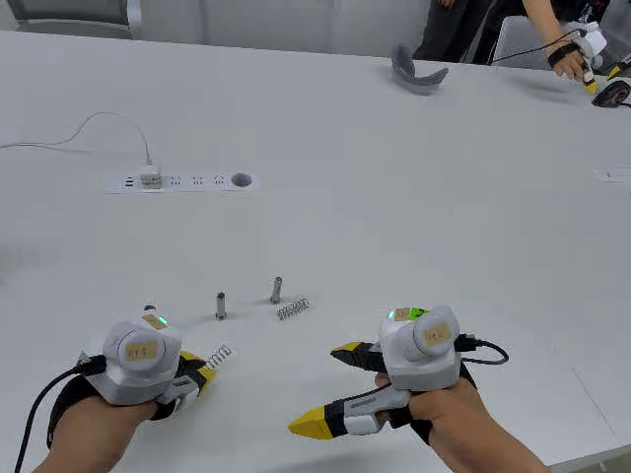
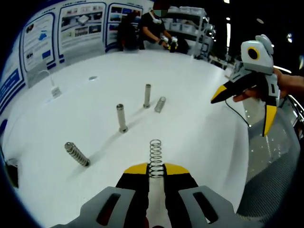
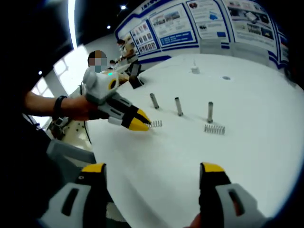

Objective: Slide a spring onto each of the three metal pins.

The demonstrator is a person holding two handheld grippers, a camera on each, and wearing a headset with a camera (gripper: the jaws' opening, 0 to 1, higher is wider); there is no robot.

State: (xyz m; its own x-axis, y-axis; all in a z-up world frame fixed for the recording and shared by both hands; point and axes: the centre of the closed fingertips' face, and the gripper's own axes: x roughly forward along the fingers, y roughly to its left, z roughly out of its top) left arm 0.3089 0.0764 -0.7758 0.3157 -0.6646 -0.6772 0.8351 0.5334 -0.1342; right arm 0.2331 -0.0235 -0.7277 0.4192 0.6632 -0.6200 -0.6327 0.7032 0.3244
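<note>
Left gripper (image 2: 156, 170) fingers pinched shut on a spring (image 2: 155, 153), low over the surface (image 1: 414, 227); right gripper (image 1: 328, 386) fingers spread wide, empty | nearest pin (image 2: 76, 153) already coil-covered; middle pin (image 2: 121, 118) bare, likely next; far pin (image 2: 147, 95) bare, loose spring (image 2: 160, 104) lying beside it | tip spring upright, centre over pin, lower straight

Research lab or demo hall: blue-framed wall posters (image 3: 180, 21), big white bench (image 1: 414, 217) with white power strip (image 1: 182, 181) (another person (image 2: 153, 29) working at the far end).

Upright metal pins (image 1: 221, 304), loose spring (image 1: 293, 309) beside
</note>
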